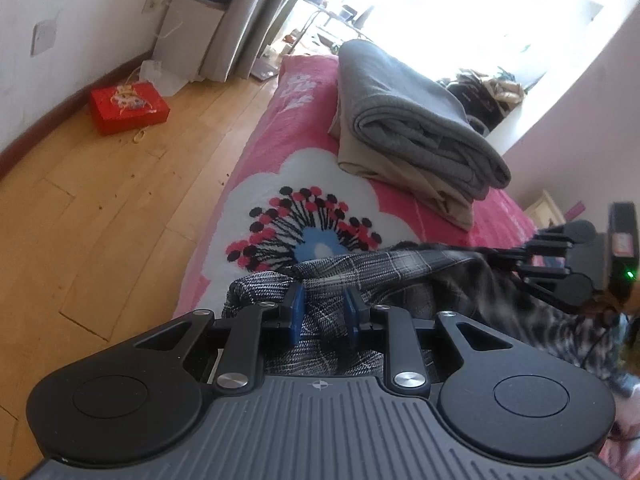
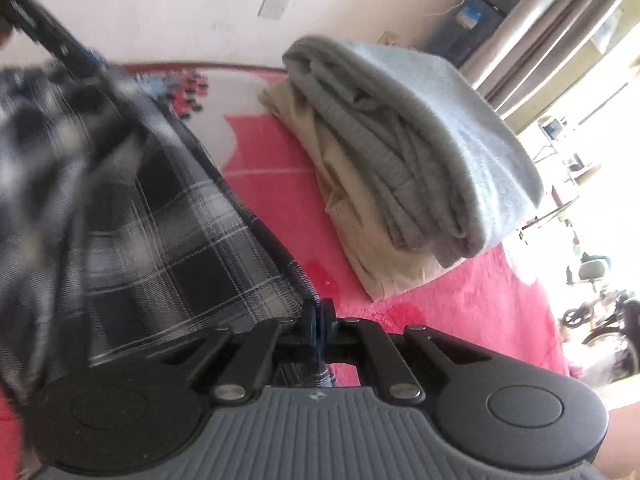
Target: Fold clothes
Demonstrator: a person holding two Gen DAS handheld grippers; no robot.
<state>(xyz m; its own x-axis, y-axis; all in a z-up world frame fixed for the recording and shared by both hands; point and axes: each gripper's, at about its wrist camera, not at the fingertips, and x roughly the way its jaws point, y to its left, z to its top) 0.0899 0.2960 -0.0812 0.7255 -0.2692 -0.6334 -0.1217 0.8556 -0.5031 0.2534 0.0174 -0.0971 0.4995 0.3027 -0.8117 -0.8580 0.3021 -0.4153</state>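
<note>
The plaid shirt is bunched up on the pink floral bedspread, stretched between both grippers. Left gripper pinches a thick fold of it between its blue pads. Right gripper is clamped tight on the shirt's edge. Just behind sits a stack: folded grey garment on a beige one. Red box on the wood floor.

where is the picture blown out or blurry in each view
Left wrist view: the window is blown out white, and the right gripper and the plaid shirt near it smear with motion; the folded grey top is sharp. Right wrist view: the plaid shirt is heavily blurred at left, glare washes out the right edge, and straight lines bow from the fisheye.
</note>
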